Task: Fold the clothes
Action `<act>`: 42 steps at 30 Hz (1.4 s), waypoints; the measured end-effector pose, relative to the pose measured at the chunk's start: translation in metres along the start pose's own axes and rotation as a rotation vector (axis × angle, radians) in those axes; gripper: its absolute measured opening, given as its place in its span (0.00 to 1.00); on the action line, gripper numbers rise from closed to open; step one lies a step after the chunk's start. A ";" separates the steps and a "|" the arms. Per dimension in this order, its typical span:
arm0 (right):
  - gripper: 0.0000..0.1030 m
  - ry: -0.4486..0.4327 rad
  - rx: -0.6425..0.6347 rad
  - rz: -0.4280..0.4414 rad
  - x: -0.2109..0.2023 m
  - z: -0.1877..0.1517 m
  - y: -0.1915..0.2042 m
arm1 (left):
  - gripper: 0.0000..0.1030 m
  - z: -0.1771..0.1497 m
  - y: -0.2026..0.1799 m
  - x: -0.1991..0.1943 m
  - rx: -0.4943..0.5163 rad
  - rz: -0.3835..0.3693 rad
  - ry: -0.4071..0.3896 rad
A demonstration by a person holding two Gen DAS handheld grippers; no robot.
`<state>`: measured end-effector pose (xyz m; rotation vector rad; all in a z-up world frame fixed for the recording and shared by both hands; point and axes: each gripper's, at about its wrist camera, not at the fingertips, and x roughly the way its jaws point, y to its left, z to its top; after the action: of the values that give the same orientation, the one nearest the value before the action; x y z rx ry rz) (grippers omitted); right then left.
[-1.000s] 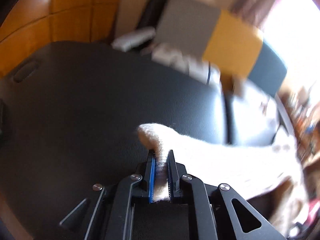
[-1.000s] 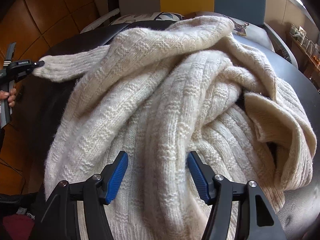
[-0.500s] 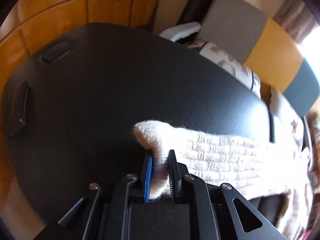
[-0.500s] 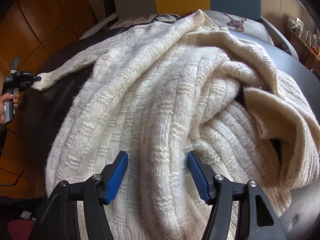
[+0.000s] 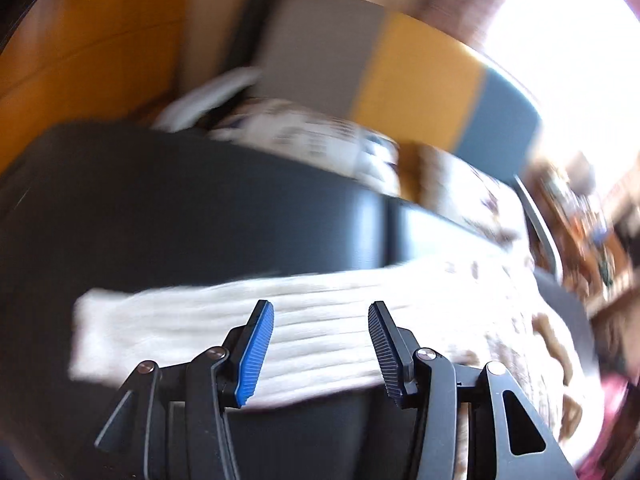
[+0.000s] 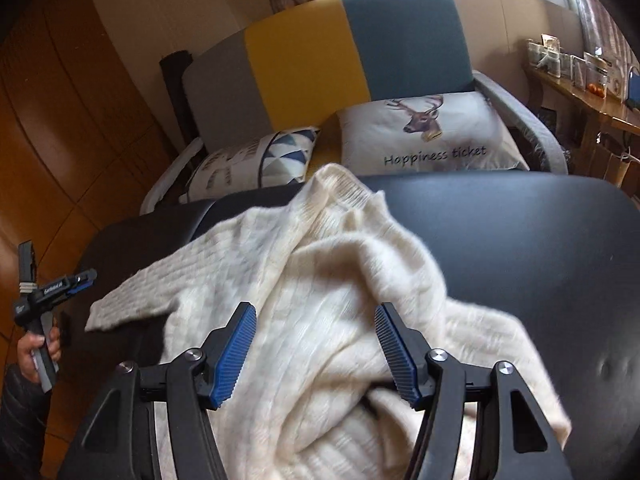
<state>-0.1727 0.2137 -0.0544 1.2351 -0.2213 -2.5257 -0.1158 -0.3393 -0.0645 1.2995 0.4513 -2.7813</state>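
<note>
Tongs on the left (image 5: pixel 320 344) hang over a cream knitted sleeve (image 5: pixel 192 328), their jaws opening, nothing pinched between the pads; the sleeve lies flat and stretched out on the black padded surface (image 5: pixel 160 208) below them, its cuff end pointing left in the blurred left wrist view. Right tongs (image 6: pixel 316 352) stand spread wide above the bunched body of the cream sweater (image 6: pixel 320 280), and the pads do not press on the knit. The sweater sits heaped on the black surface (image 6: pixel 520 240), folds piled toward the near edge, one corner peaked at the far side and the sleeve running out flat to the left. At the left edge of the right wrist view a hand (image 6: pixel 38 350) in a dark sleeve holds the other tool's handle, its tip just beside the cuff and apart from it. Beyond the surface stands a sofa (image 6: pixel 352 52) with grey, yellow and teal back panels, carrying a triangle-patterned cushion (image 6: pixel 256 160) and a deer-print cushion (image 6: pixel 424 136). Farther right, a wooden shelf (image 6: pixel 580 92) under a bright window holds small items too small to tell.
</note>
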 end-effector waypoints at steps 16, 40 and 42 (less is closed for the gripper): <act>0.62 0.369 -0.170 -0.064 0.157 0.040 -0.062 | 0.49 0.027 -0.243 0.182 0.709 -0.044 0.138; 0.20 0.219 -0.262 -0.248 0.172 0.085 -0.042 | 0.17 0.009 -0.189 0.183 0.362 -0.001 0.146; 0.20 0.195 -0.245 -0.226 0.150 0.086 -0.040 | 0.18 0.014 -0.180 0.168 0.308 -0.017 0.131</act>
<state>-0.3357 0.1986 -0.1235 1.4598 0.2806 -2.4962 -0.2631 -0.1566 -0.1390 1.5479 0.0360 -2.8758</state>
